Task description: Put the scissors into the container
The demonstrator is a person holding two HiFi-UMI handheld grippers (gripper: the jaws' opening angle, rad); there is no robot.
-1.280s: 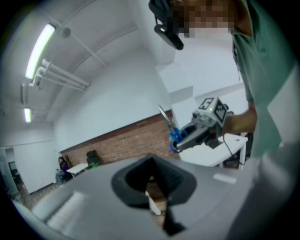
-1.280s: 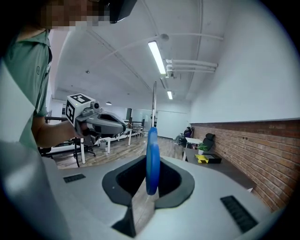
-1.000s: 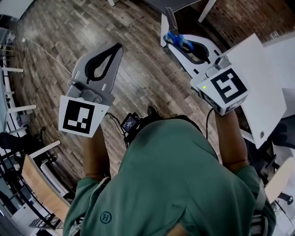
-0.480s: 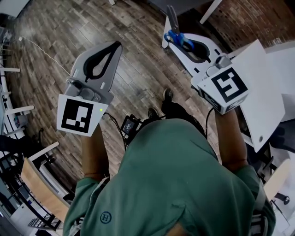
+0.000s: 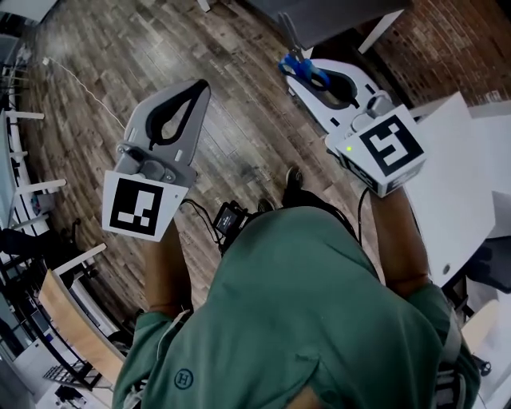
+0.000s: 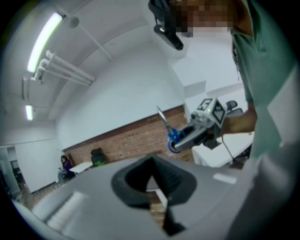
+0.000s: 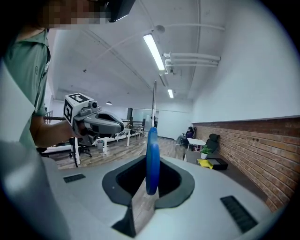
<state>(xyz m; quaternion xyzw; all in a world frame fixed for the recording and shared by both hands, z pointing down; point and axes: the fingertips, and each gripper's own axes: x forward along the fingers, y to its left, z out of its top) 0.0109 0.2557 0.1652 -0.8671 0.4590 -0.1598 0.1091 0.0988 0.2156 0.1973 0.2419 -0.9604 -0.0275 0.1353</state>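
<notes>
Blue-handled scissors (image 5: 303, 67) stand pinched between the jaws of my right gripper (image 5: 291, 69), blades pointing away from me. In the right gripper view the blue handle (image 7: 152, 159) sits edge-on between the jaws and the blade rises straight up. My left gripper (image 5: 200, 86) is held level beside it over the wooden floor, jaws together with nothing between them. The left gripper view shows the scissors (image 6: 170, 135) off to the right. No container shows in any view.
I am a person standing on a wooden floor (image 5: 239, 144), one shoe (image 5: 294, 177) forward. A white table (image 5: 459, 184) is at my right, a dark tabletop (image 5: 335, 16) ahead, chairs (image 5: 72, 319) at the left, and a brick wall (image 7: 262, 140) beyond.
The person has stepped forward; a shoe has come into view and the white table has slid right. The right gripper still grips the scissors and has shifted slightly up; the left stays shut.
</notes>
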